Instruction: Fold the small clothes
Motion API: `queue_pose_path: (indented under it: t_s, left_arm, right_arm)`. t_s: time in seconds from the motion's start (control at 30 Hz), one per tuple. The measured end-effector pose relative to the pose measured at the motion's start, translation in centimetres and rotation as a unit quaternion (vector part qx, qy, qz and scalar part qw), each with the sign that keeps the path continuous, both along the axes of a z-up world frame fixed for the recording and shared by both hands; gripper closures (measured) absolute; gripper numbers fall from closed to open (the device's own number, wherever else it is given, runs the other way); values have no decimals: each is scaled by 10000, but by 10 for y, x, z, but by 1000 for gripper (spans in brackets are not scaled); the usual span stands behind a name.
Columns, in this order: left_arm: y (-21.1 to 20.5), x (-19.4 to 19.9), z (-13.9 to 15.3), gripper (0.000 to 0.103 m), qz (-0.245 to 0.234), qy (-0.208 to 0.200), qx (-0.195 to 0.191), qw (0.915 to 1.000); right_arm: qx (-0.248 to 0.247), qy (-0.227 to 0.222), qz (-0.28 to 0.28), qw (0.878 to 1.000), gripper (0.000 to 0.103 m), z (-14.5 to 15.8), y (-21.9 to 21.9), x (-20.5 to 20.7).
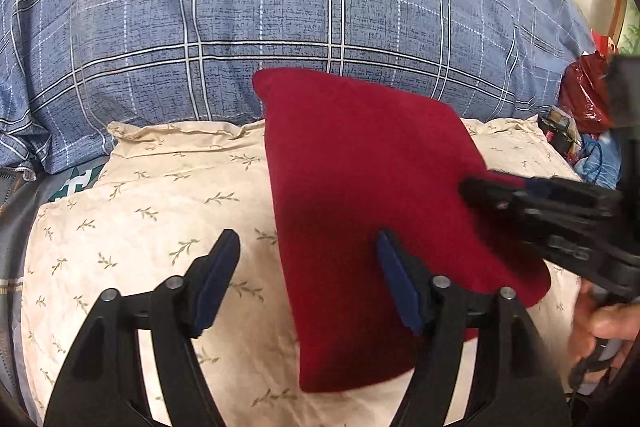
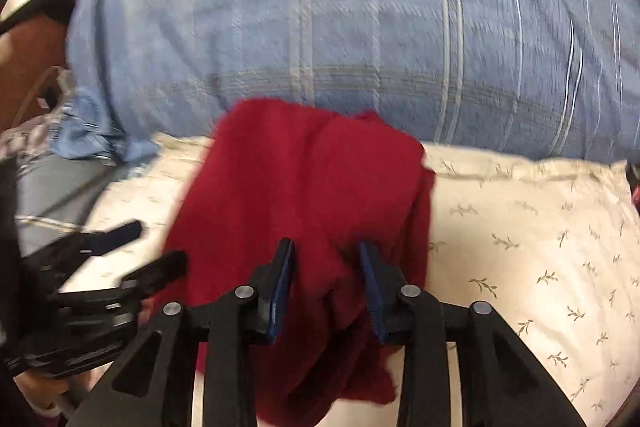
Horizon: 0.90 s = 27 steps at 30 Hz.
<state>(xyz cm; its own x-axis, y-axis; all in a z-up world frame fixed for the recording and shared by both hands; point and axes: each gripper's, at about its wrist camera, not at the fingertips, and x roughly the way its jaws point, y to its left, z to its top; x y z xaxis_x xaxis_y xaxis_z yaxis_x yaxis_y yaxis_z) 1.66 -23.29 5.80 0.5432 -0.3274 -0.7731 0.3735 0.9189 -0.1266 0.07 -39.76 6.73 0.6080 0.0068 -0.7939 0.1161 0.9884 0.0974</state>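
A small dark red cloth (image 1: 372, 195) lies folded flat on a cream pillow (image 1: 160, 227) with a leaf print. My left gripper (image 1: 308, 243) is open, its right finger over the cloth's left part, its left finger over the pillow. My right gripper (image 2: 326, 247) is open, low over the red cloth (image 2: 304, 187), with the cloth bunched between its fingers. In the left wrist view the right gripper (image 1: 480, 187) reaches in from the right, over the cloth's right edge. In the right wrist view the left gripper (image 2: 160, 247) stands open at the left.
A big blue plaid duvet (image 1: 280, 7) rises behind the pillow. A red plastic bag (image 1: 584, 87) and small clutter lie at the far right. Grey bedding (image 2: 60, 183) lies left of the pillow.
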Motion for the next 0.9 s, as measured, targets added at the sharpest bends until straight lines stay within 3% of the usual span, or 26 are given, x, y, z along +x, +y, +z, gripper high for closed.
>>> queue_pose_path:
  t_s: [0.17, 0.53, 0.73, 0.9]
  left_arm:
    - [-7, 4, -6, 27, -49, 16, 56, 10000]
    - [-5, 4, -6, 26, 11, 49, 37, 10000]
    - [-7, 4, -7, 26, 31, 63, 68, 10000]
    - [-5, 4, -6, 25, -25, 98, 64, 9999]
  right_arm:
    - [89, -99, -66, 9999, 70, -16, -13, 10]
    - [82, -237, -17, 9997, 66, 24, -2, -35]
    - [328, 118, -159, 9993, 60, -12, -16, -35]
    - [456, 60, -144, 9988, 54, -5, -19, -36]
